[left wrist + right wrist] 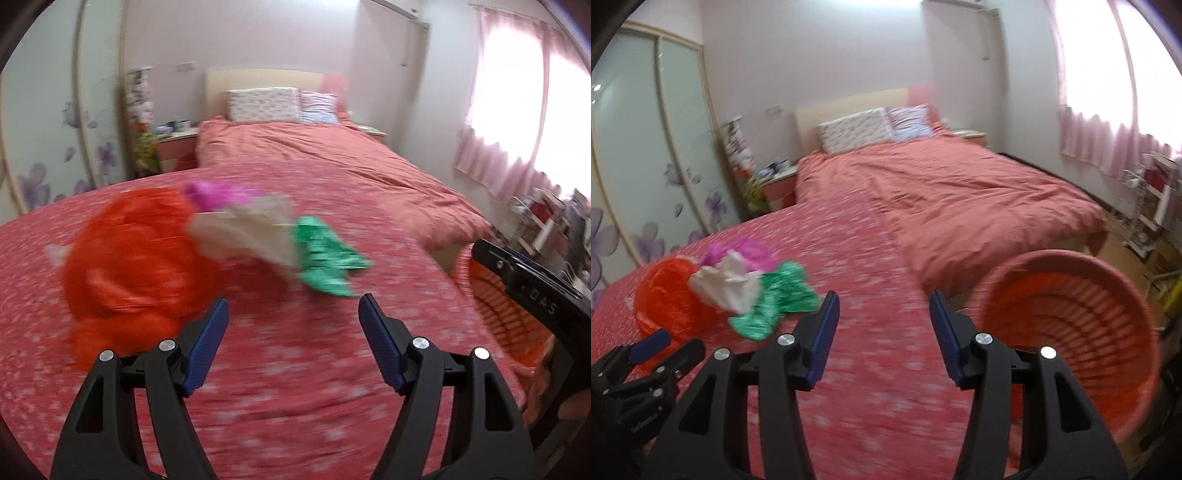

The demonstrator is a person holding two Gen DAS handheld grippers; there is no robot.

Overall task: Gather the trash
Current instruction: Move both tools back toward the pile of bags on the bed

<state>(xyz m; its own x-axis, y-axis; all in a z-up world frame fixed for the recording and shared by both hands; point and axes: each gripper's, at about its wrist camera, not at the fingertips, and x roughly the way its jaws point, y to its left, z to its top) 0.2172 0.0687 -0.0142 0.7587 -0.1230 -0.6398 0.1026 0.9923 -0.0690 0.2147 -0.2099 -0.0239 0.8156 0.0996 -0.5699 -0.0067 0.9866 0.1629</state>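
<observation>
Through my left wrist camera, my left gripper [293, 306] hangs over a red flowered bedspread [295, 369] with its jaws spread wide and nothing between the blue pads. The trash lies in a loose cluster just ahead and to the left of my fingertips: an orange plastic bag [125, 273], the largest piece, close by my left finger; a white crumpled bag [243, 236] beside it; a pink crumpled bag [214, 194] behind those two; and a green crumpled bag [328, 266] on the right end of the cluster. All four are blurred. At the right edge my right gripper [532, 284] shows from the side, with the ribbed orange basket [495, 306] behind it. Beyond the bedspread a salmon quilt [332, 158] runs up to two pillows [280, 105] at the headboard.

Through my right wrist camera, my right gripper [884, 304] is released too, jaws apart with only the bedspread [879, 369] showing between them. The orange basket [1071, 332] sits just to the right of my fingers, tilted so its open mouth faces the camera. The trash is off to the left: orange bag [665, 299], white bag [727, 288], pink bag [746, 253] and green bag [775, 302], touching one another on the bedspread. My left gripper [646, 347] enters at the lower left corner, near the orange bag
</observation>
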